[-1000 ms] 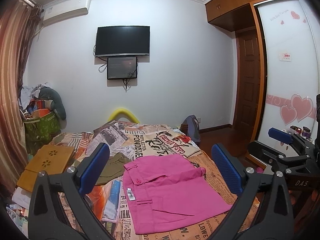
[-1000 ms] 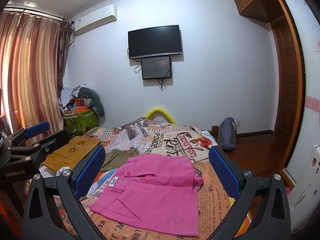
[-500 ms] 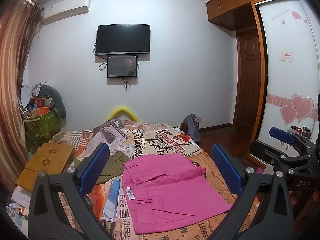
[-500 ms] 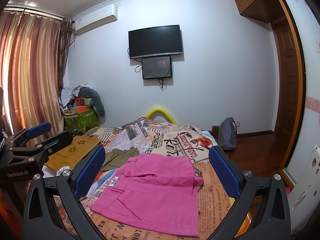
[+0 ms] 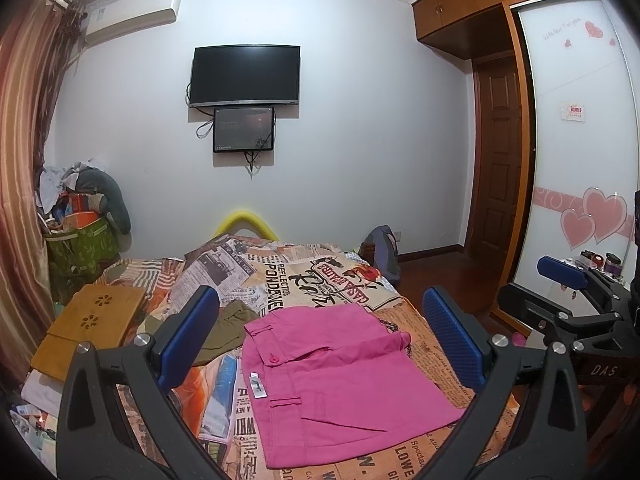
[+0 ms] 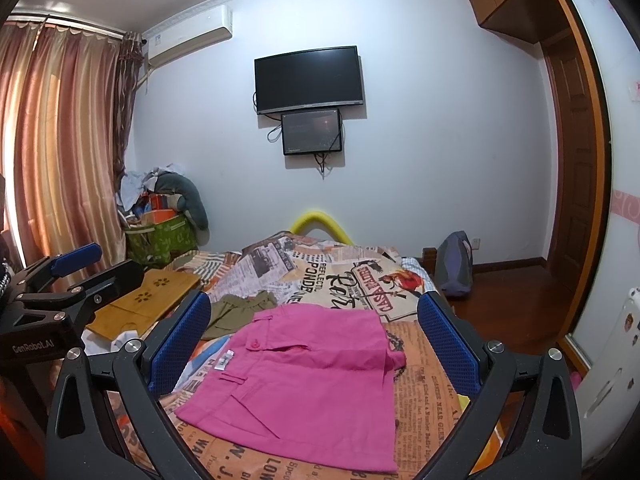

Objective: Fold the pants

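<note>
1. Flat on the bed, the pink pants lay folded, a white tag showing.
2. Above them, the left hand-held gripper and the right hand-held gripper hovered level, both jaws spread wide, gripping nothing.
3. Olive clothing beyond was partly hidden by a blue finger.

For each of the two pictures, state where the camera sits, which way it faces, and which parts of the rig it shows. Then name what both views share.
Left wrist view: sits on the left gripper, faces along the bed to the TV wall; shows its own open blue fingers, and the right gripper at right.
Right wrist view: sits on the right gripper, facing likewise; the left gripper shows at left.
Shared: pink pants folded on the bedspread, olive garment, wall TV.
</note>
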Motion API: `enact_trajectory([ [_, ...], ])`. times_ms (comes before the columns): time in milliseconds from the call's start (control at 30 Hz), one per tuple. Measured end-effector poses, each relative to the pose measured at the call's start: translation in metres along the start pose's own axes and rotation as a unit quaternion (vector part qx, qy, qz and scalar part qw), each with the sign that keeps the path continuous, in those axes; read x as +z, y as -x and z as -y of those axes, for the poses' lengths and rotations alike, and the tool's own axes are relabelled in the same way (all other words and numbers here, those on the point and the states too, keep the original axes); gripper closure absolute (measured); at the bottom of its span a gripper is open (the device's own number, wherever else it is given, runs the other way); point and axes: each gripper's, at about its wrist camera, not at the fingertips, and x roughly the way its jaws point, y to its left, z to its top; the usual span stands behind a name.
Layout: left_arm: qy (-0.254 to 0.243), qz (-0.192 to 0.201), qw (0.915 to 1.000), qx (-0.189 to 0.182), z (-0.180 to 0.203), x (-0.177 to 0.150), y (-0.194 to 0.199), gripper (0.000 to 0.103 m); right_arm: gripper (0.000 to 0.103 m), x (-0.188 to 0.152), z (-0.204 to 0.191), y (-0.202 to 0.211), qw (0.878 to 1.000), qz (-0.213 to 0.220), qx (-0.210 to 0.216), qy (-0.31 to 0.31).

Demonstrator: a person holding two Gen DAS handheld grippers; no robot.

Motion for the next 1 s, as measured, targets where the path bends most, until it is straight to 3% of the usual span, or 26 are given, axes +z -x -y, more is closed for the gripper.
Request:
enact_trajectory([
  [267, 0.006, -0.015, 0.9999, 0.004, -0.001, -0.005, -0.018, 0.0, 0.0, -0.005, 0.007, -0.012, 1.0, -0.019, -0.01, 0.0],
  [500, 0.005, -0.029, 0.9993, 0.022, -0.011, -0.021, -0.046, 0.0, 0.0, -0.026, 0.028, -0.045, 0.996, -0.077, -0.039, -0.003],
  [667, 0.008, -0.077, 0.9969, 0.017, -0.025, -0.036, -0.079, 0.0, 0.0, -0.047, 0.049, -0.068, 0.99, -0.119, -0.071, 0.005],
  [800, 0.006, -0.111, 0.993, 0.038, -0.04, -0.053, -0.107, 0.0, 0.0, -0.061, 0.066, -0.083, 0.984, -0.16, -0.073, 0.002],
  [1000, 0.014, -0.212, 0.9762, 0.043, -0.069, -0.092, -0.165, 0.0, 0.005, -0.089, 0.089, -0.104, 0.973, -0.218, -0.058, -0.046],
])
